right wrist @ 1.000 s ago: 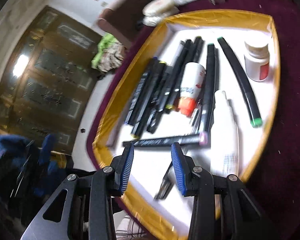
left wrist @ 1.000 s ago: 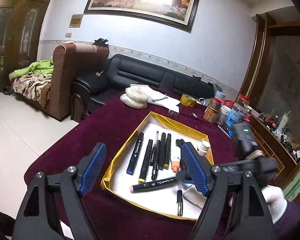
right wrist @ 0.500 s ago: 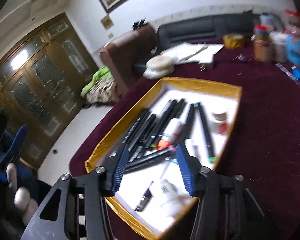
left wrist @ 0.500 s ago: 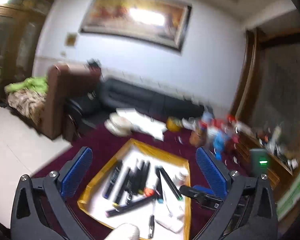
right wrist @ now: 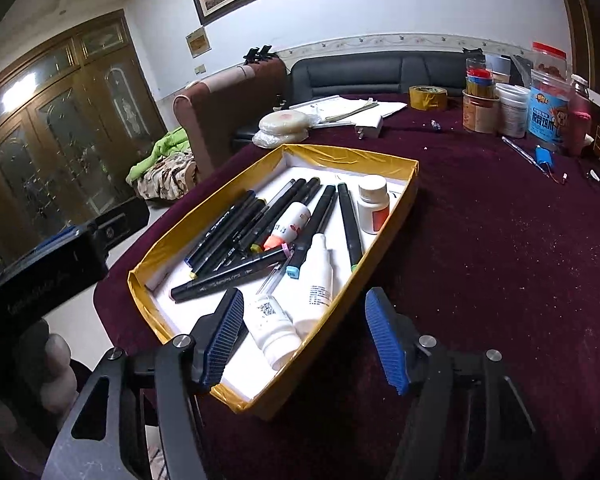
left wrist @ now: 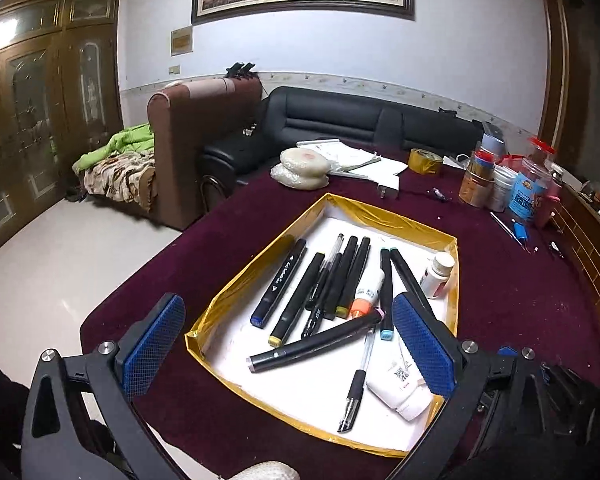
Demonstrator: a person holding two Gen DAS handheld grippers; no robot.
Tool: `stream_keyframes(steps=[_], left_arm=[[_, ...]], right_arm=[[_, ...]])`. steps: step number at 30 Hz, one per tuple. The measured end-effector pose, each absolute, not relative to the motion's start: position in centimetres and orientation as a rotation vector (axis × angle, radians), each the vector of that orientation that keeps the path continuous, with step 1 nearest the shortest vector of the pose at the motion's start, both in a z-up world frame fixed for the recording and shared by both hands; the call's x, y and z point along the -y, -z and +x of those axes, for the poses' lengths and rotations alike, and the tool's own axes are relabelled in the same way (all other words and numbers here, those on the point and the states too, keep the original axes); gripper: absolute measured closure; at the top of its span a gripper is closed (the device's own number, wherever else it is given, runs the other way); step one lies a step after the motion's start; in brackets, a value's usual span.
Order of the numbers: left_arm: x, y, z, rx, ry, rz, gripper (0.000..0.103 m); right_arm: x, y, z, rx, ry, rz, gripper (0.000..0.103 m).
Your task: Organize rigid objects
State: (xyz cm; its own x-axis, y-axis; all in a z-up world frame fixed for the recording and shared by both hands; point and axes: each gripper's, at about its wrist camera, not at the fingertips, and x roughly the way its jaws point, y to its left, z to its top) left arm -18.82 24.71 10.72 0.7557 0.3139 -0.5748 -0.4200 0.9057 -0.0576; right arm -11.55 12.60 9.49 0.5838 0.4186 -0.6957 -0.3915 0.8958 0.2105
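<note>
A gold-rimmed white tray [left wrist: 384, 222] [right wrist: 352, 158] lies on the maroon table. It holds several black markers [left wrist: 278, 282] [right wrist: 228, 280], a gel pen [left wrist: 356, 388], white squeeze bottles [left wrist: 400, 382] [right wrist: 320, 280] and a small white pill bottle [left wrist: 438, 274] [right wrist: 373, 203]. My left gripper [left wrist: 288, 348] is open and empty, held above the tray's near edge. My right gripper [right wrist: 304, 340] is open and empty over the tray's near corner, above a white bottle [right wrist: 274, 330].
Jars and tubs [left wrist: 500, 186] [right wrist: 516, 98], a tape roll [left wrist: 425, 161] [right wrist: 427, 97], papers and a white bag [left wrist: 302, 166] stand at the table's far side. Small tools [right wrist: 540, 156] lie at the right. Sofas stand behind. The left gripper's body [right wrist: 48, 272] shows at left.
Both grippers have pulled back and up from the tray. The right gripper's jaws have opened wider. The tray's contents lie the same.
</note>
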Motion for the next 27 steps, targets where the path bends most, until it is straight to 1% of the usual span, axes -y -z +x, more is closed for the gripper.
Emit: stream_keyframes(steps=[27], left_arm=[[-26.6, -8.4, -17.8, -0.676, -0.420, -0.227, 0.000]], right_arm=[[-16.2, -8.6, -12.3, -0.845, -0.493, -0.058, 0.044]])
